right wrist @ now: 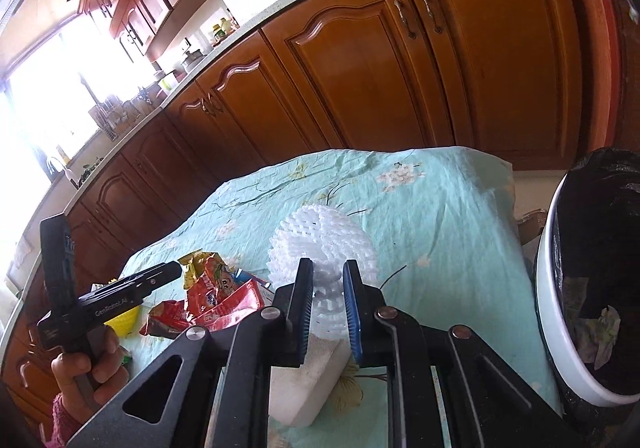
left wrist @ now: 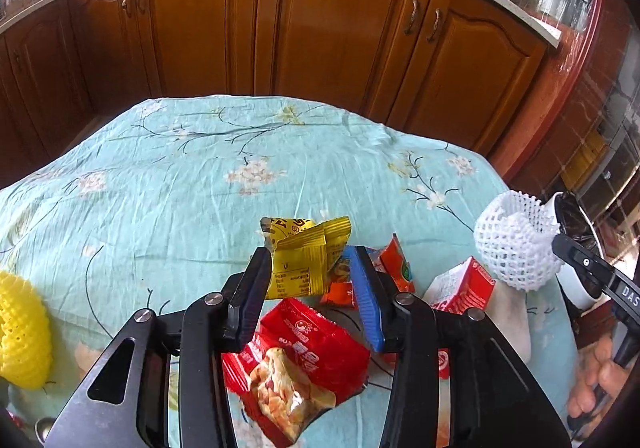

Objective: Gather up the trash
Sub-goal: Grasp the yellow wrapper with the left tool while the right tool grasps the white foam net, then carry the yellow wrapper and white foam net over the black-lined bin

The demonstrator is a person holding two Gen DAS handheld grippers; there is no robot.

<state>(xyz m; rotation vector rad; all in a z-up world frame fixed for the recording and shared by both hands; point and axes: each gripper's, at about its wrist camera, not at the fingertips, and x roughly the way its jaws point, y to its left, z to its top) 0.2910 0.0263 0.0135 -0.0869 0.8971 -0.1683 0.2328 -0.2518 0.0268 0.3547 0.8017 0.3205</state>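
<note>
1. Left wrist view — the left gripper (left wrist: pixel 312 268) has its jaws part open around a yellow packet (left wrist: pixel 306 260). The packet stands between the pads; whether they press on it cannot be told.
2. Same view: still on the cloth (left wrist: pixel 168 167) are a red wrapper (left wrist: pixel 304 364) just below the jaws, an orange packet (left wrist: pixel 394 262) beside the blue pad, a red-and-white carton (left wrist: pixel 460 284) to the right, and a yellow net (left wrist: pixel 22 332) at the left edge.
3. Same view: the white net (left wrist: pixel 516 244) hangs at the right, next to the bin (left wrist: pixel 568 280).
4. Right wrist view — the right gripper (right wrist: pixel 324 276) is clenched on the white net (right wrist: pixel 320 244), its pads pinching the net's near part. A white block (right wrist: pixel 304 388) lies on the cloth under the jaws.
5. Same view: the bin (right wrist: pixel 552 288), lined in black, stands off the cloth's right edge and already holds some crumpled scraps (right wrist: pixel 600 332).
6. Judgement: collection is at an early-to-middle stage. One piece is gripped and near the bin but not yet dropped; the packets, wrapper, carton and yellow net remain to be cleared.
</note>
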